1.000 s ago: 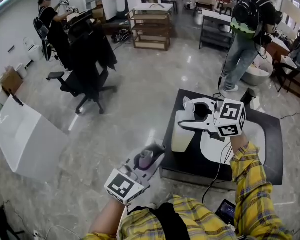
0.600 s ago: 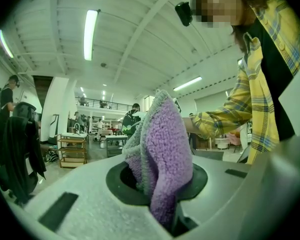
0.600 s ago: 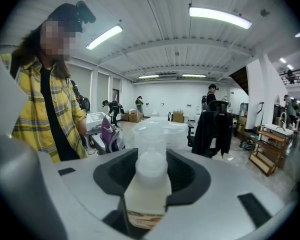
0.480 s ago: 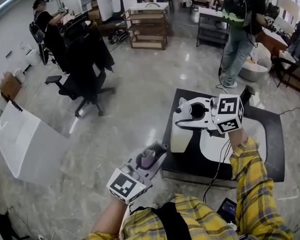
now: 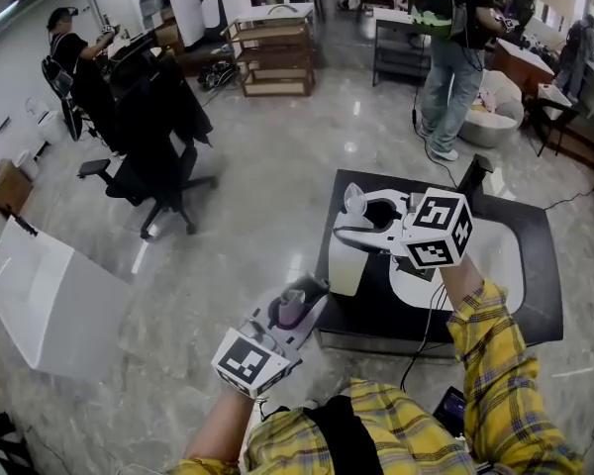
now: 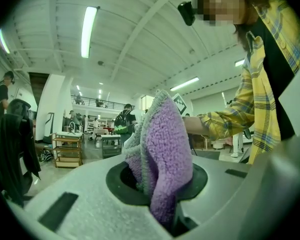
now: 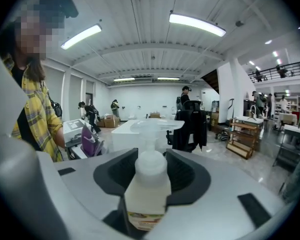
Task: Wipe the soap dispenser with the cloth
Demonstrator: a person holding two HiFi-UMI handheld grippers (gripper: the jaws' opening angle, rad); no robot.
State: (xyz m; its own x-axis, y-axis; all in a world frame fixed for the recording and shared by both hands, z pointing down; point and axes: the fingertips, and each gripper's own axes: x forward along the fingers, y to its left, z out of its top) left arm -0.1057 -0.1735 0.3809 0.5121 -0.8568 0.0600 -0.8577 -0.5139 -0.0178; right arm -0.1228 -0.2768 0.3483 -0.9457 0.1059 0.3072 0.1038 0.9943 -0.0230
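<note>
The soap dispenser [image 5: 345,261], a pale bottle with a pump top, is at the left edge of the black table [image 5: 540,265]. My right gripper [image 5: 348,218] reaches it from the right. Its jaws have just been closing and now press on the bottle's sides. In the right gripper view the dispenser [image 7: 146,189] fills the gap of the right gripper [image 7: 147,204]. Lower left, off the table, my left gripper [image 5: 304,301] is shut on a purple cloth [image 5: 290,312]. The cloth [image 6: 162,154] stands bunched up out of the left gripper [image 6: 160,204].
A white basin [image 5: 495,265] is set in the black table, and a cable [image 5: 426,339] hangs over its front edge. A black office chair [image 5: 153,156] and a white panel [image 5: 49,300] stand on the floor to the left. A person with a backpack [image 5: 450,38] stands beyond the table.
The right gripper's jaws have drawn in onto the soap dispenser. Both hands have stayed roughly in place; the head view has shifted a little.
</note>
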